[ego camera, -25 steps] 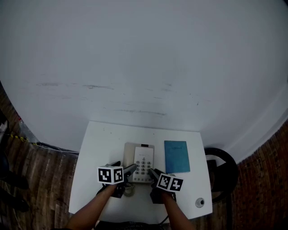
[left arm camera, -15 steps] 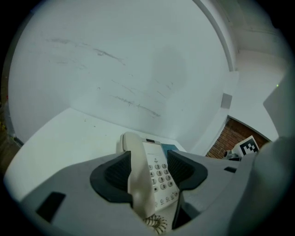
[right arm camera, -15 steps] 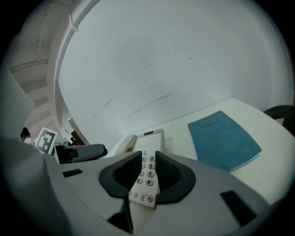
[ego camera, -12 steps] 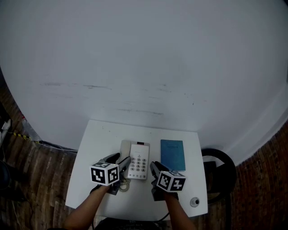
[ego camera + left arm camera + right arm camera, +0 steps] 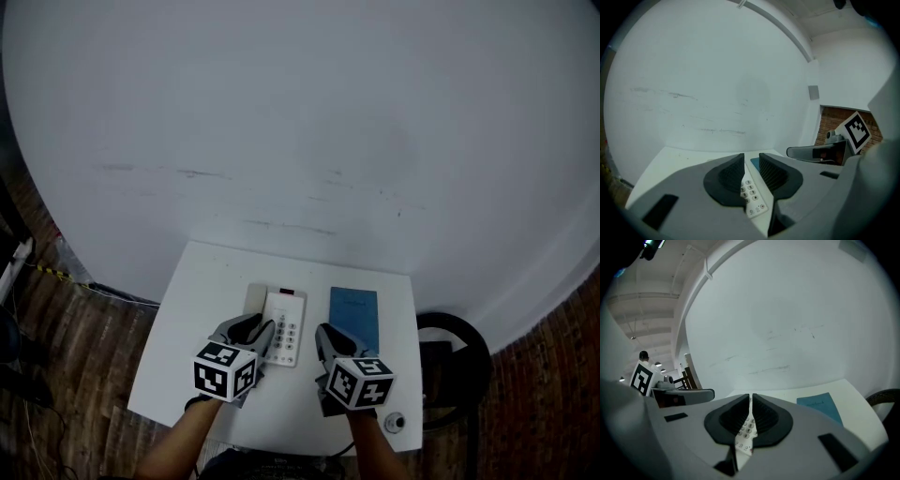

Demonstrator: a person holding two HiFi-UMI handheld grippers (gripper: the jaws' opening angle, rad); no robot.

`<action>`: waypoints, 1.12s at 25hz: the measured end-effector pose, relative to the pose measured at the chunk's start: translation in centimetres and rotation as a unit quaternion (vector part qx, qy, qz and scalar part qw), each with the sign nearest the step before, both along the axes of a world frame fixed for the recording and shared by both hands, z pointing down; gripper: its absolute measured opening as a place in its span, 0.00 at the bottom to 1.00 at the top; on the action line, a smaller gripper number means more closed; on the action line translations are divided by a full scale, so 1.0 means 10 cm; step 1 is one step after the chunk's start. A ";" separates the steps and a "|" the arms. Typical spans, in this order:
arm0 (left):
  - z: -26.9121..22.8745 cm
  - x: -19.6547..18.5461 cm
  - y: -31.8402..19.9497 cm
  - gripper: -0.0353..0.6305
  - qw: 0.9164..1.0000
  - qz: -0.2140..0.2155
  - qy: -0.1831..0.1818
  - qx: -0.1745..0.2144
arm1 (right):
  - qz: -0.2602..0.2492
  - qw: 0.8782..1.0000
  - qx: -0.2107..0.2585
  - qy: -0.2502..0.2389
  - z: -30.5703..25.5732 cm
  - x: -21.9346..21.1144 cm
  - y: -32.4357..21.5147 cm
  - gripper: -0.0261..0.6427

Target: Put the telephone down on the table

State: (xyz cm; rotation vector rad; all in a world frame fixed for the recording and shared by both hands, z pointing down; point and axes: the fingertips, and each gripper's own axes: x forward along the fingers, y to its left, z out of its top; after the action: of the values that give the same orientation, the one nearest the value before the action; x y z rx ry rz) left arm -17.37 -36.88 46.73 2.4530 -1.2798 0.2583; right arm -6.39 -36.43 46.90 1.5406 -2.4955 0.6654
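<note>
Lowest in the head view, the left gripper (image 5: 259, 329) and the right gripper (image 5: 323, 331) sit side by side above the near part of the white table (image 5: 202, 309), both pointing toward the upper part of the frame. The left fingers (image 5: 730, 174) have just been closing and now stand narrow with a clear gap and nothing in it; the keypad shows through that gap, well beyond the tips. The right fingers (image 5: 765, 416) have also just been closing and are all but together, with only a hairline slit and nothing between them.

Just ahead of the tips lies the telephone (image 5: 282, 326), flat on the table and free of both grippers, so the putting-down looks done. Its long axis runs from the lower to the upper part of the frame, in line with the fingers. It lies between the two grippers, closer to the left one, whose tip overlaps its lower left corner in the picture.

Right of the telephone a blue notebook (image 5: 354, 314) lies parallel to it, and a pale wall (image 5: 300, 141) fills the frame beyond
</note>
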 end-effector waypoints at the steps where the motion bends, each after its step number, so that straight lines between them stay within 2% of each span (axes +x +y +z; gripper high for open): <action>1: -0.03 0.06 0.04 0.19 1.000 0.002 -0.002 0.006 | -0.001 1.000 0.009 0.002 -0.06 0.04 0.02 0.07; 9: -0.14 0.28 0.24 0.07 0.999 0.000 -0.032 0.039 | -0.025 0.998 0.052 0.000 -0.33 0.12 0.22 0.04; 16: -0.19 0.31 0.31 0.06 0.999 -0.025 -0.017 0.038 | -0.035 0.997 0.064 0.004 -0.38 0.21 0.31 0.04; 28: -0.20 0.33 0.35 0.06 0.999 -0.038 -0.015 0.033 | -0.051 0.997 0.060 -0.007 -0.38 0.23 0.35 0.04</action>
State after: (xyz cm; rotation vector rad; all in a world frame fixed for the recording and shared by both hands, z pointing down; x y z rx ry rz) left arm -14.03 -33.35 44.75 2.4567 -1.4124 0.2385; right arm -4.07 -32.94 43.07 1.4389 -2.6470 0.5214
